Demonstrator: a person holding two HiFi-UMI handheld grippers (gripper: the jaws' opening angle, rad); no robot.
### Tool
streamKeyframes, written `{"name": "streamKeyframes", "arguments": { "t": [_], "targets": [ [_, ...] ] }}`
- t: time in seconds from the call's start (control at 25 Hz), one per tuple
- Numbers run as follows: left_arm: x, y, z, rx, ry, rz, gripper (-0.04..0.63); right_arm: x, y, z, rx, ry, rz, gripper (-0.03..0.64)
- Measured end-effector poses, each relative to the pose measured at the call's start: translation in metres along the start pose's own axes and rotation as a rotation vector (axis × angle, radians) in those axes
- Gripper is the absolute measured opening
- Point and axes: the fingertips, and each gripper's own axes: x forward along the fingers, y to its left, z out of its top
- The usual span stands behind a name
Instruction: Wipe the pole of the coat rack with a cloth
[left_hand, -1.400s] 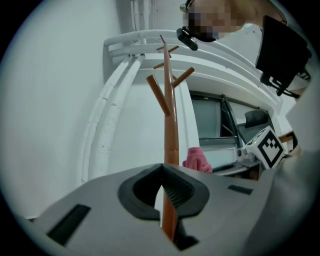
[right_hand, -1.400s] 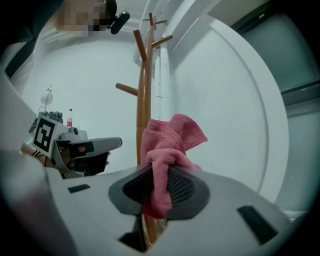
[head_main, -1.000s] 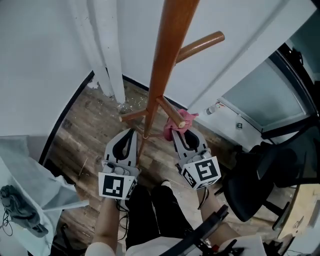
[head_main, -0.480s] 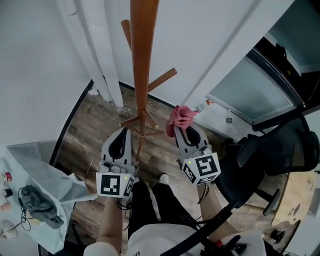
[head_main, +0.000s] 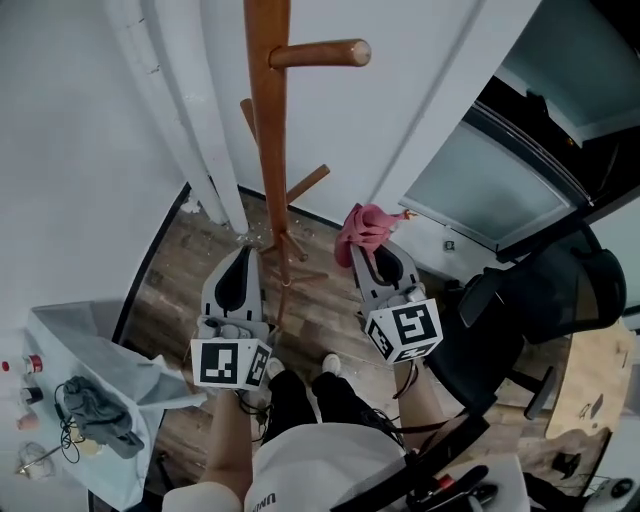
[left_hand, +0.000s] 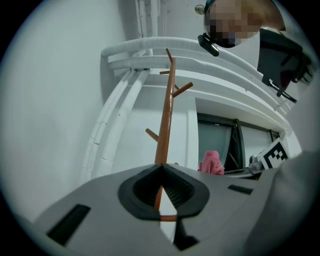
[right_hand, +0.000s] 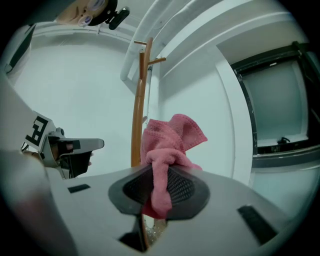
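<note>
The brown wooden coat rack pole (head_main: 266, 120) rises from its splayed feet on the plank floor between my two grippers, with a peg (head_main: 320, 52) jutting right near the top. My left gripper (head_main: 243, 254) hangs just left of the pole base, shut and holding nothing; in the left gripper view the pole (left_hand: 165, 125) stands straight ahead beyond its closed tips (left_hand: 161, 167). My right gripper (head_main: 363, 252) is shut on a crumpled pink cloth (head_main: 365, 228), right of the pole and apart from it. In the right gripper view the cloth (right_hand: 169, 142) bunches out above the jaws (right_hand: 159, 172), the pole (right_hand: 136, 120) to its left.
White pipes (head_main: 205, 130) run down the wall just left of the rack. A glass panel (head_main: 490, 180) and a black office chair (head_main: 540, 300) stand to the right. A table under a white cover (head_main: 90, 350) with small items is at lower left. The person's legs are below.
The head view has tilted up, so more of the pole and a top peg show. Both grippers keep their places beside the pole base; the pink cloth stays in the right one.
</note>
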Motion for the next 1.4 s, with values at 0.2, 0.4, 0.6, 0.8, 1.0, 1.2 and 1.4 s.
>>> {"name": "streamKeyframes", "arguments": {
  "t": [0.2, 0.4, 0.6, 0.8, 1.0, 1.2, 1.4],
  "targets": [
    [0.008, -0.006, 0.016, 0.008, -0.030, -0.021, 0.014, -0.002, -0.003, 0.017, -0.002, -0.032, -0.015, 0.074],
    [0.018, -0.009, 0.016, 0.022, -0.028, -0.030, 0.014, 0.001, -0.004, 0.023, -0.012, -0.036, -0.009, 0.072],
    [0.021, -0.005, 0.015, 0.008, -0.030, -0.022, 0.014, 0.005, 0.001, 0.025, -0.019, -0.036, -0.003, 0.072],
    [0.020, 0.001, 0.015, -0.006, -0.032, -0.007, 0.014, 0.004, 0.000, 0.025, -0.016, -0.030, -0.001, 0.072],
    [0.022, 0.006, 0.017, -0.005, -0.036, -0.004, 0.014, 0.006, -0.001, 0.025, -0.015, -0.034, 0.000, 0.072],
    [0.023, 0.004, 0.016, -0.003, -0.030, -0.006, 0.014, 0.007, -0.003, 0.025, 0.004, -0.038, 0.001, 0.072],
    [0.025, 0.003, 0.013, -0.013, -0.022, -0.006, 0.014, 0.007, -0.004, 0.028, -0.005, -0.040, -0.001, 0.072]
  ]
}}
